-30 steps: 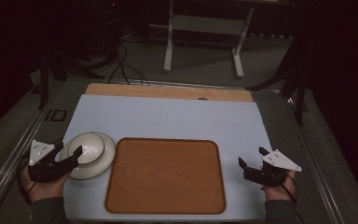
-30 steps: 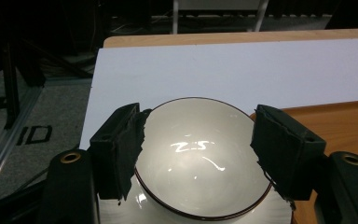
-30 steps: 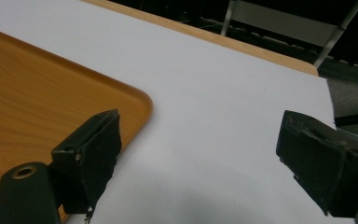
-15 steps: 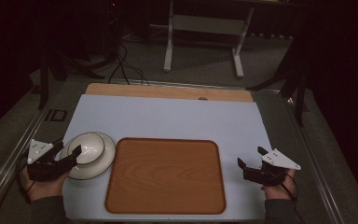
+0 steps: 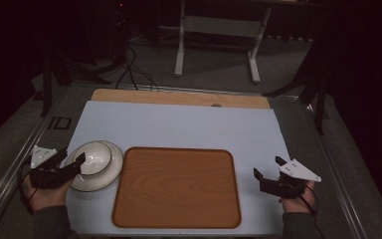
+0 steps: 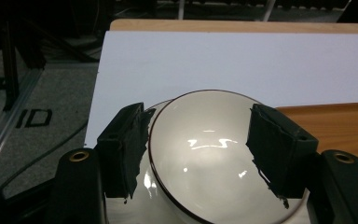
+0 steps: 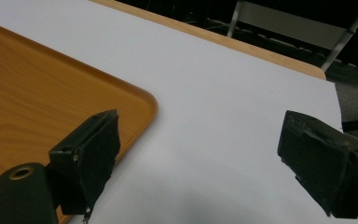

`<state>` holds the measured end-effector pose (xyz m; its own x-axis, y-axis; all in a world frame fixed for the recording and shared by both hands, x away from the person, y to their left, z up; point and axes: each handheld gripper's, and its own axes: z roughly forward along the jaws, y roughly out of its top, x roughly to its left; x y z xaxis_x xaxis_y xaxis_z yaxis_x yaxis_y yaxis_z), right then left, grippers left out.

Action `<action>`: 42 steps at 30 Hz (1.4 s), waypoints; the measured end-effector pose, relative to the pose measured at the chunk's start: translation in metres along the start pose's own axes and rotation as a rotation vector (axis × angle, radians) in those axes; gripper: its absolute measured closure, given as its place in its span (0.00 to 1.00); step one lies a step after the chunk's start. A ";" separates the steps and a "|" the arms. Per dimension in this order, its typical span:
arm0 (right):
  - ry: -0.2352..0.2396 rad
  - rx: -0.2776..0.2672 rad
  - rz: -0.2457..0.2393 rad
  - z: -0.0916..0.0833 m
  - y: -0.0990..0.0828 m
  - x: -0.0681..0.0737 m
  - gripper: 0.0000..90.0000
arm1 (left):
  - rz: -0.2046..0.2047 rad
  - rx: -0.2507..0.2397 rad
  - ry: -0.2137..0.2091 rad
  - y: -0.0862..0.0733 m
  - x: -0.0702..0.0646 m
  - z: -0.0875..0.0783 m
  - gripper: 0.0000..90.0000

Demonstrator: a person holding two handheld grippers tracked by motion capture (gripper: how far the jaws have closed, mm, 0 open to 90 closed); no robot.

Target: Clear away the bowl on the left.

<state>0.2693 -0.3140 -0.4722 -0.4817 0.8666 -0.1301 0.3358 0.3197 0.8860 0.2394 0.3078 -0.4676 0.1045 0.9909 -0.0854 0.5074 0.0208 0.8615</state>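
Just left of the wooden tray (image 5: 176,186), spread left gripper (image 5: 70,162) jaws flank a white bowl (image 5: 93,158); right gripper (image 5: 267,168) also spread

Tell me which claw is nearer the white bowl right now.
Left. The left claw is open with its jaws on either side of the white bowl. The right claw hovers open past the far side of the wooden tray.
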 end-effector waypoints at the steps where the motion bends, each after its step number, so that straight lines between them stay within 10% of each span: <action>1: 0.001 -0.002 -0.003 0.000 0.000 0.000 0.14 | -0.008 0.014 0.004 0.001 0.004 0.006 0.43; 18: -0.002 -0.024 -0.017 -0.001 0.001 0.001 0.14 | -0.058 0.105 0.045 0.001 0.027 0.031 0.51; 42: -0.020 -0.055 -0.018 -0.003 0.002 0.000 0.15 | -0.155 0.311 -0.041 -0.003 0.034 0.058 0.88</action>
<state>0.2671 -0.3144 -0.4690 -0.4708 0.8685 -0.1549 0.2822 0.3146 0.9063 0.2906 0.3340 -0.5023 0.0367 0.9727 -0.2292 0.7557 0.1231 0.6433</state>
